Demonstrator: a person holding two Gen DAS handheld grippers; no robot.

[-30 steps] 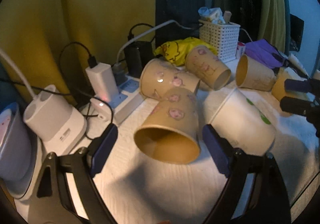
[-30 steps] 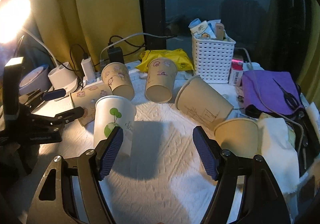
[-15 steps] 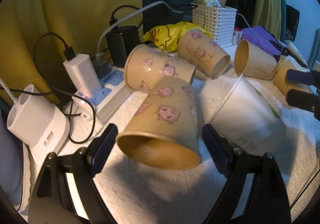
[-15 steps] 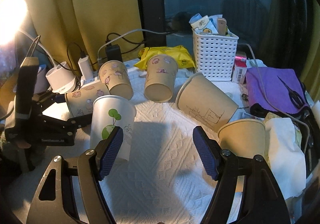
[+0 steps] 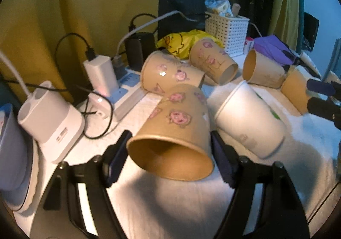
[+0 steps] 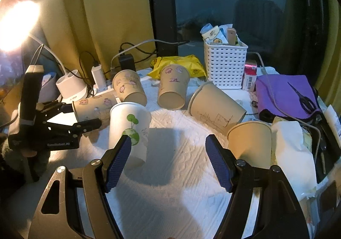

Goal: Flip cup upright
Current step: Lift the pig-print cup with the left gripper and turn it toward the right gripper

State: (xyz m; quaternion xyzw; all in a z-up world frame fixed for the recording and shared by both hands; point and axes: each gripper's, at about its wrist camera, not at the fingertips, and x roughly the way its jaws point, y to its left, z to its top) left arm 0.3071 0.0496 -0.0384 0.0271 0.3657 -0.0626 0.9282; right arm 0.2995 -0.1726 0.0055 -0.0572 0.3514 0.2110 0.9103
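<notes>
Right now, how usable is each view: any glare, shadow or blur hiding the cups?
Left wrist view: fisheye bending, dim, a specular dot on one pig-print cup; the near cup is sharp between the left gripper pads. Right wrist view: lamp glare blows out the top left; the right gripper shadows the white cloth.

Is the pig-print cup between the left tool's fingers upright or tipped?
Tipped: the pig-print cup lies sideways, its open mouth facing the left tool.

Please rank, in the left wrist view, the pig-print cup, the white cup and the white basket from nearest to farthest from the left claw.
1. Pig-print cup, between the left claw's fingers.
2. White cup, lying just right.
3. White basket, far back, right of centre.
</notes>
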